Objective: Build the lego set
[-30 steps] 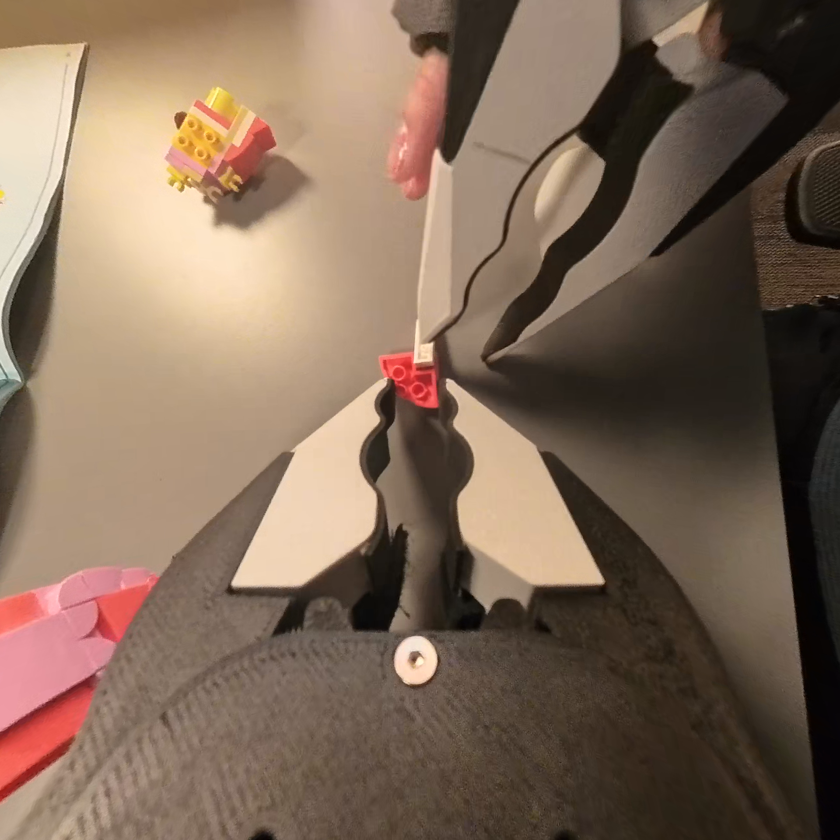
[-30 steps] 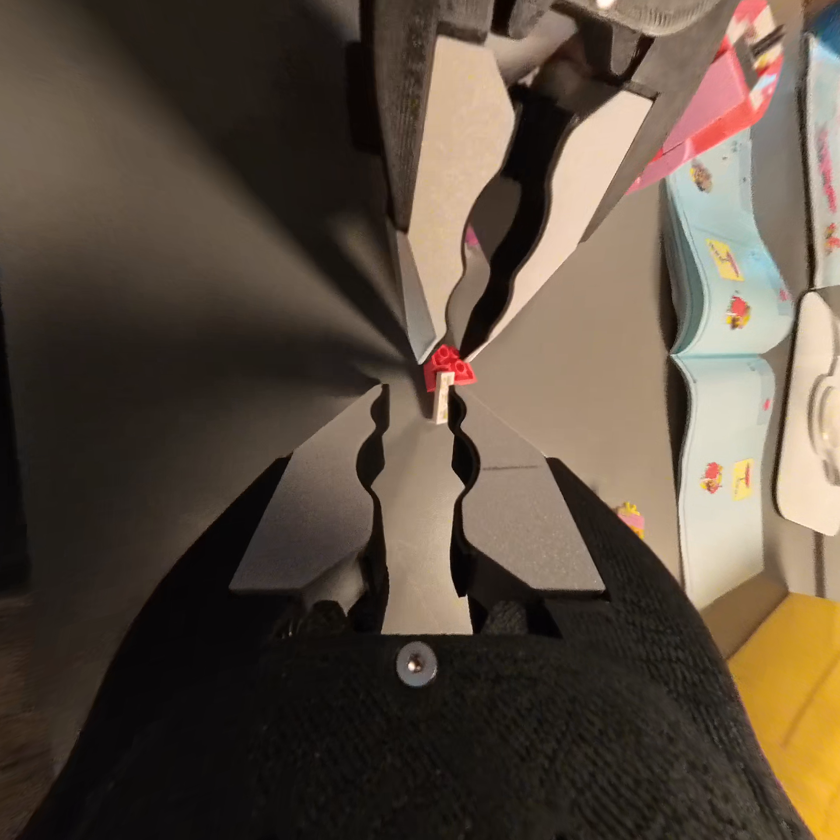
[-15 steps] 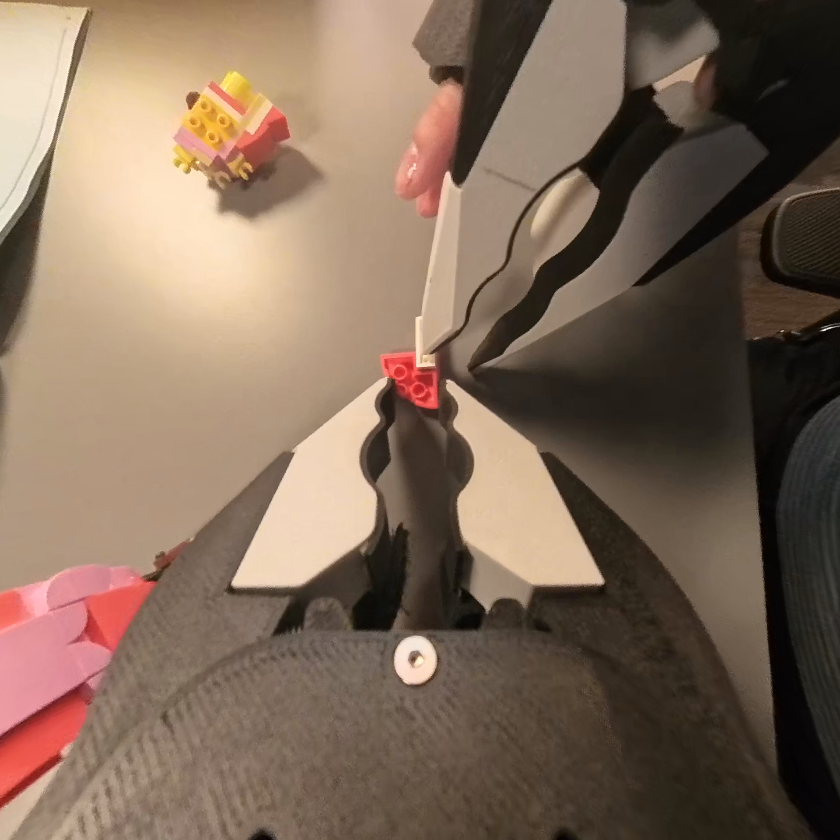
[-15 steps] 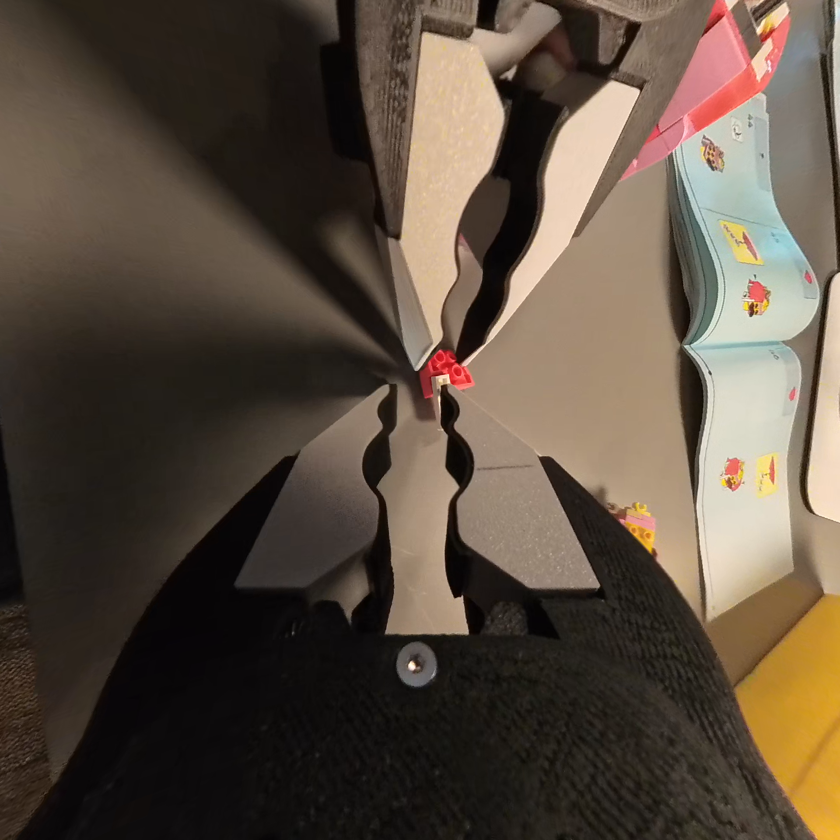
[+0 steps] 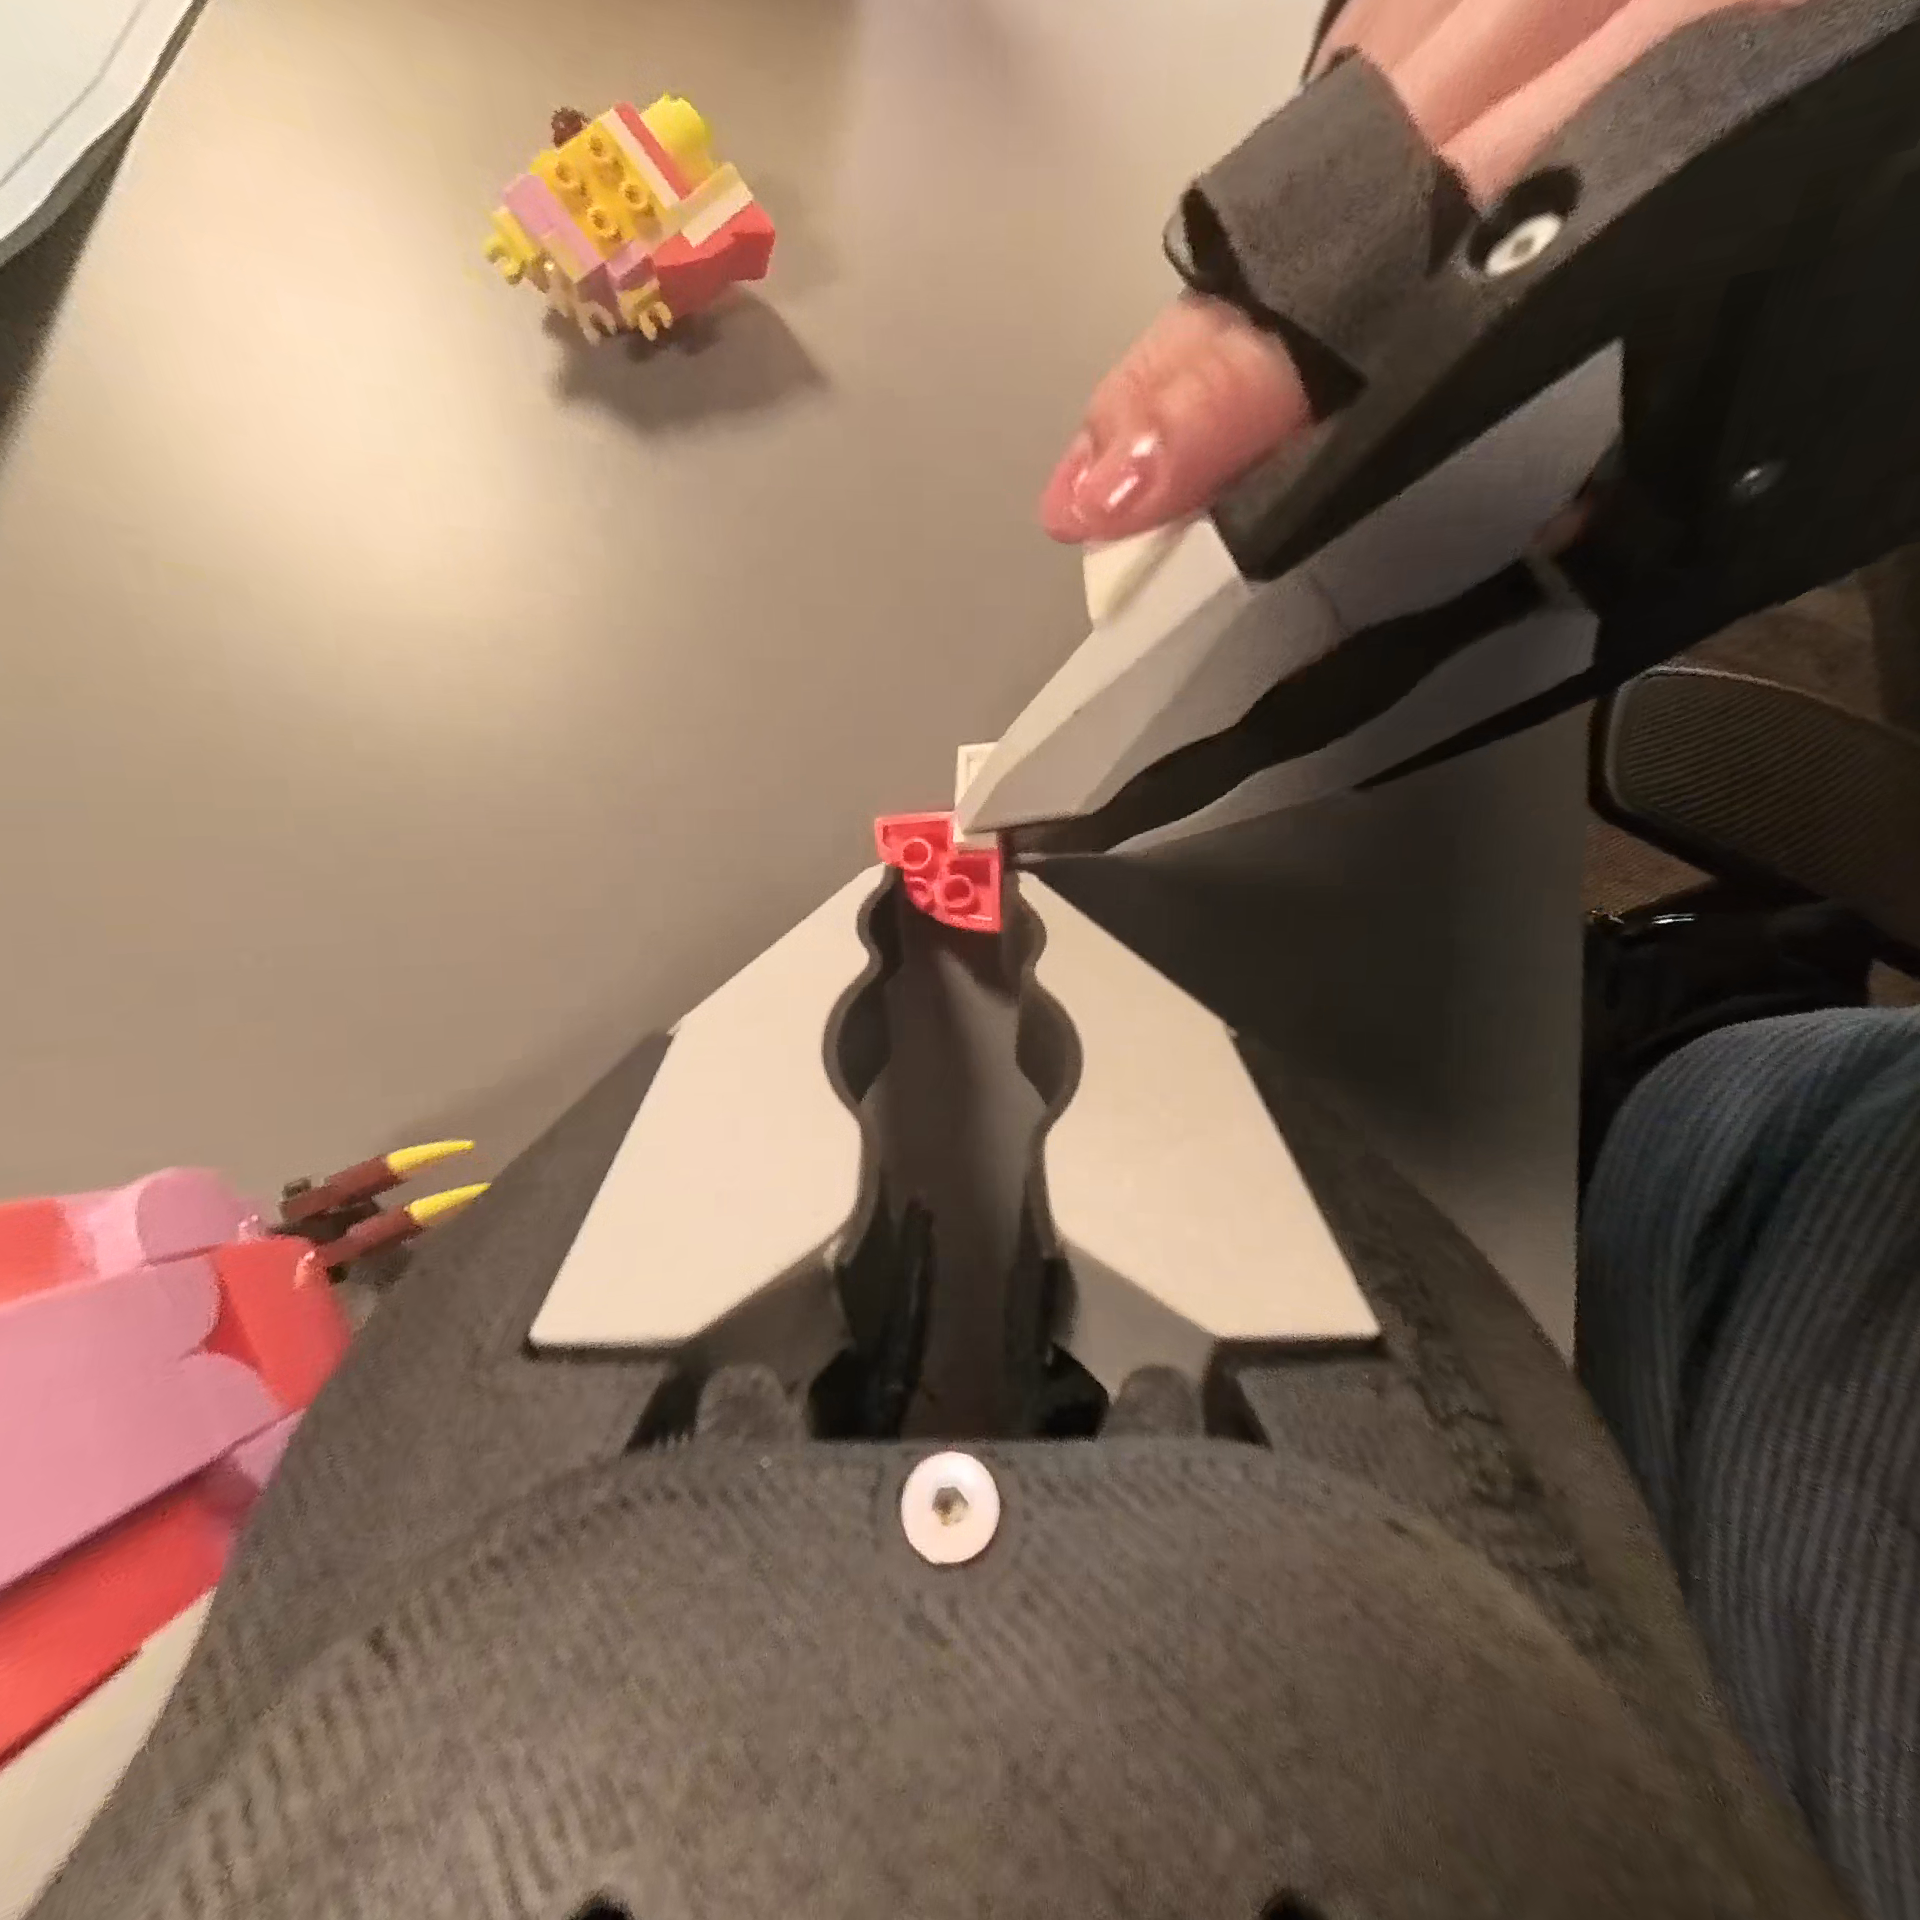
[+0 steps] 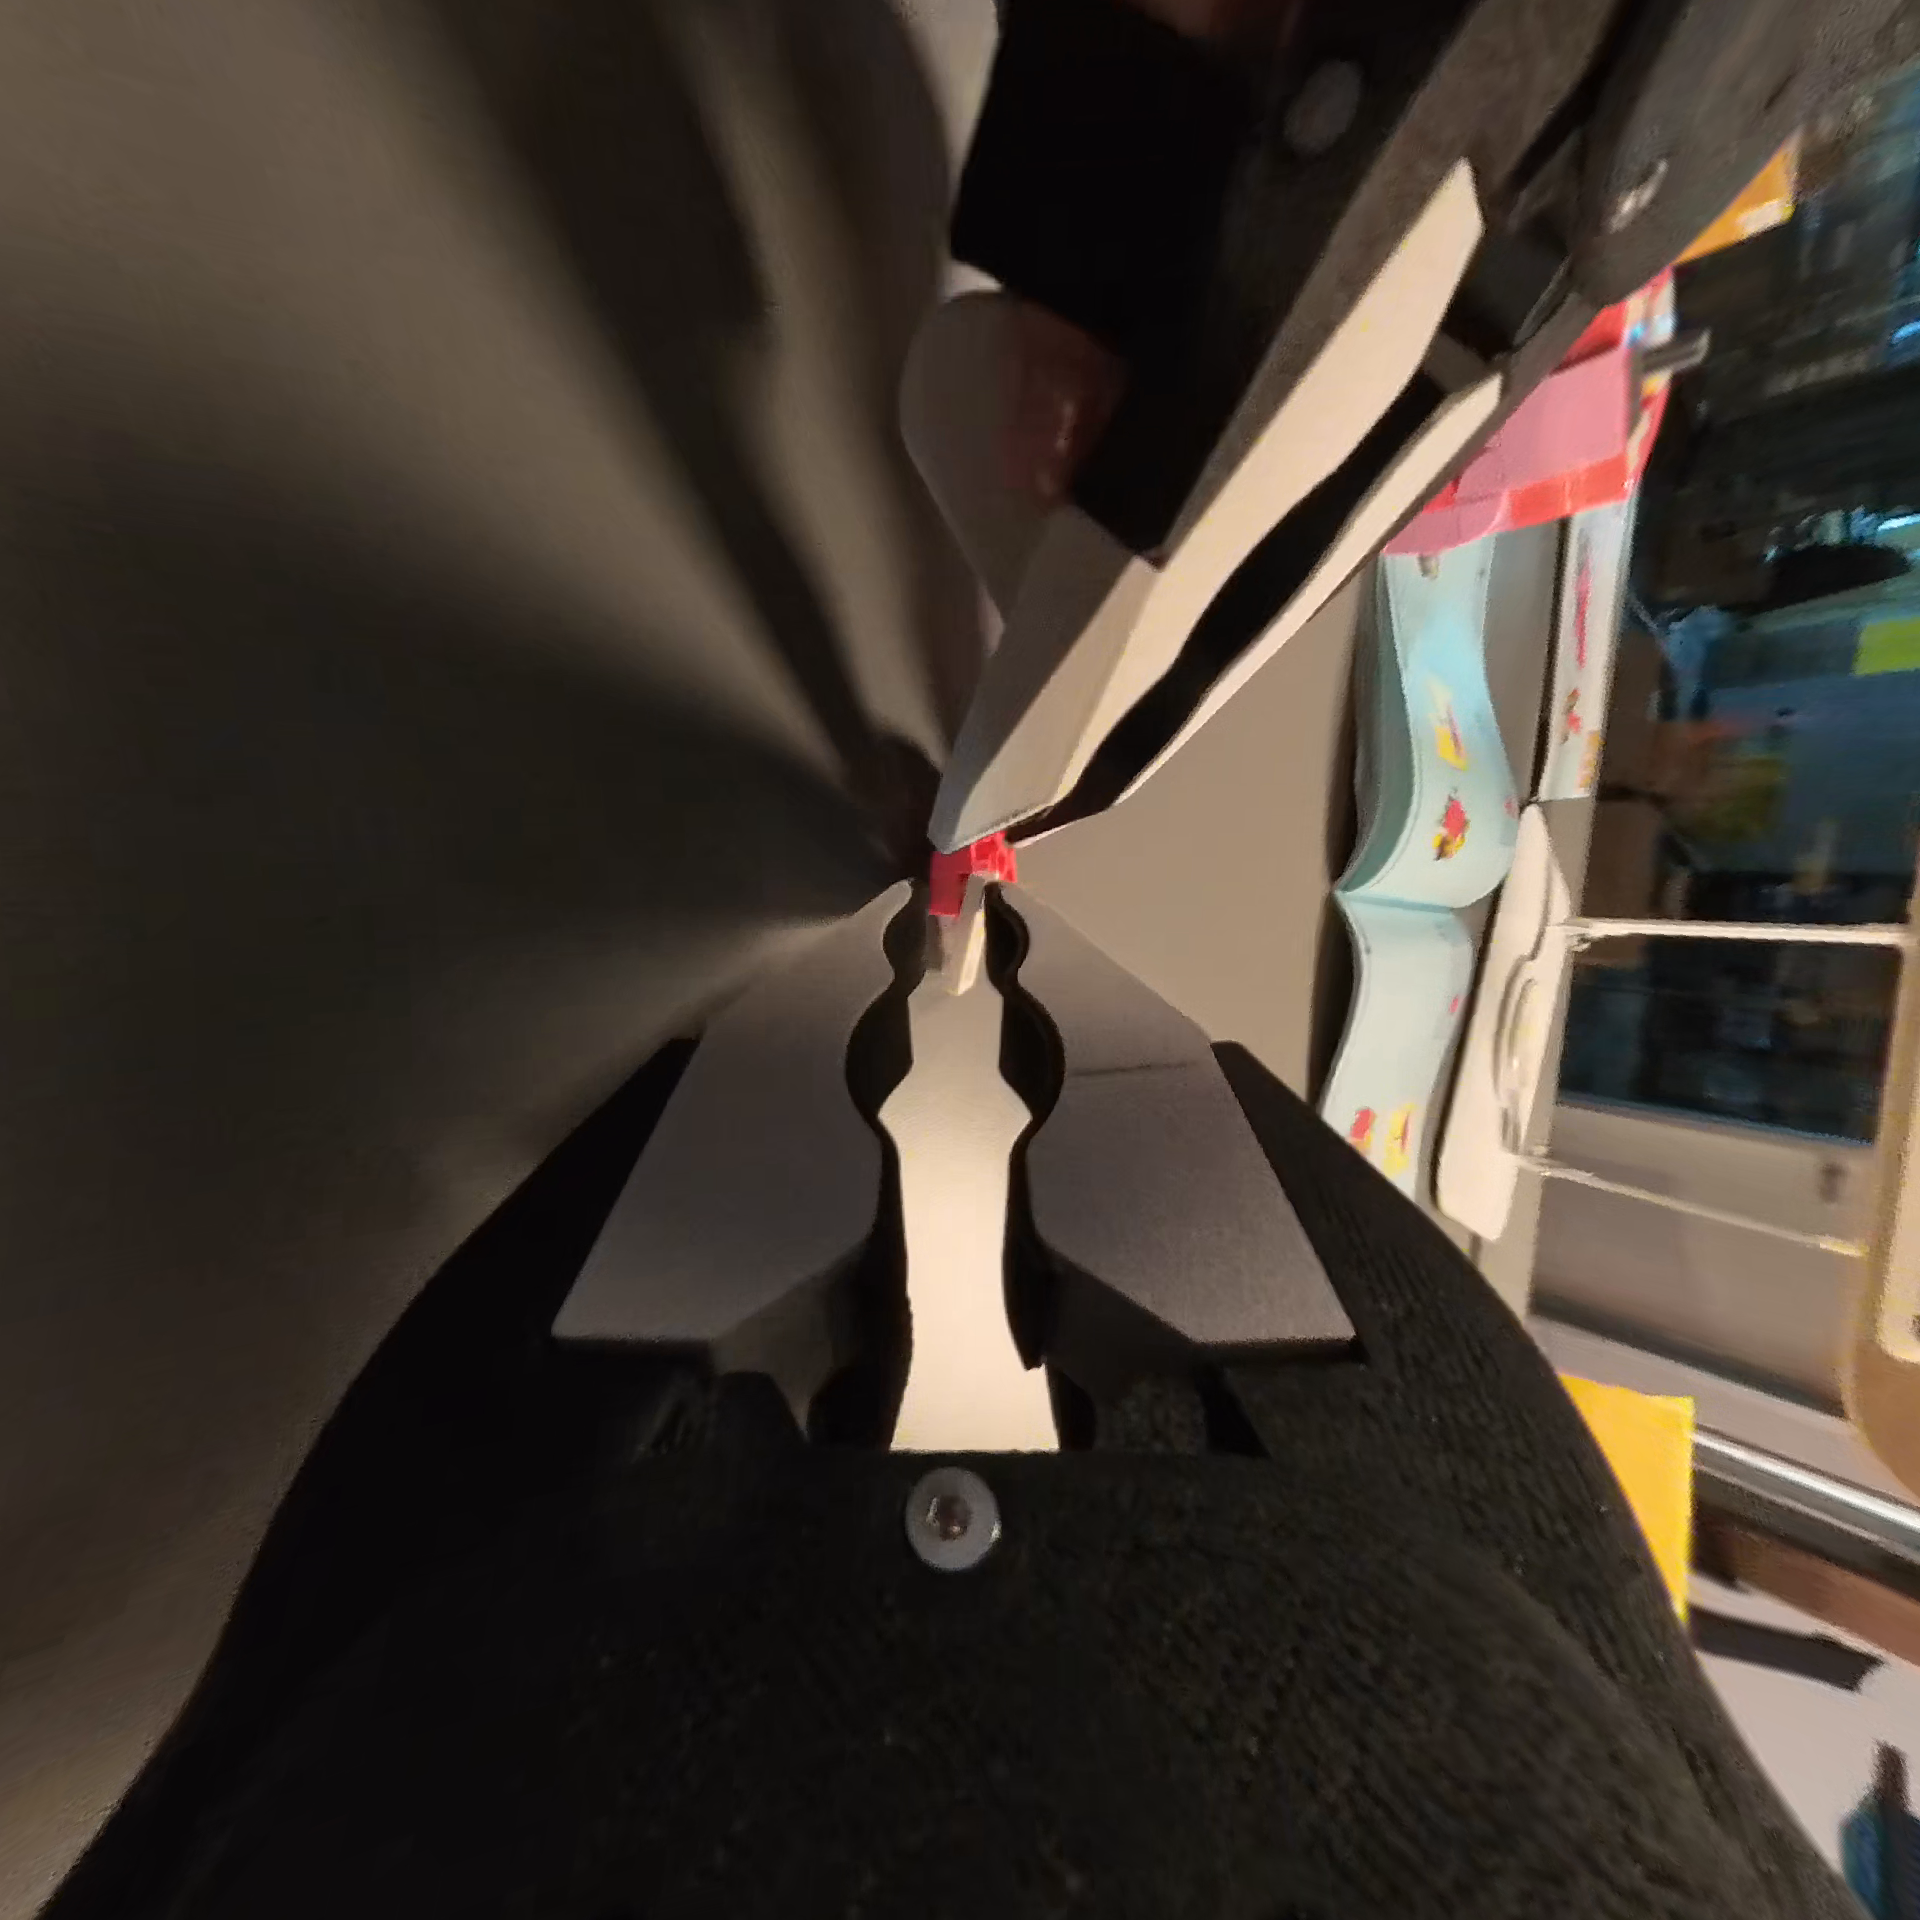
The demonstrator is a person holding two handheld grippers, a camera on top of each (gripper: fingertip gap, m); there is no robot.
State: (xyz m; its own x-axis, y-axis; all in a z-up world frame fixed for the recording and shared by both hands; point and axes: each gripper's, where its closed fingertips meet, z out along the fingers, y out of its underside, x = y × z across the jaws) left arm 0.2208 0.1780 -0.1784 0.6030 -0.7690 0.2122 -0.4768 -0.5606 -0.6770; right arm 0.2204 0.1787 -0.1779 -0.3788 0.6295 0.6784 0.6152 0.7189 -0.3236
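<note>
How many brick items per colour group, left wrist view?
Red: 1, the red quarter-round plate in the left claw
White: 1, the small white piece at the right claw
Multicolour builds: 2, yellow-pink-red build, pink-red build
Total: 4

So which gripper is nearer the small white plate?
Right. The right gripper clamps the white plate; the left gripper grips the adjoining red plate, beside it.

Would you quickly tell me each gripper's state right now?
Left gripper: shut on the red quarter-round plate.
Right gripper: shut on the small white piece.
</note>
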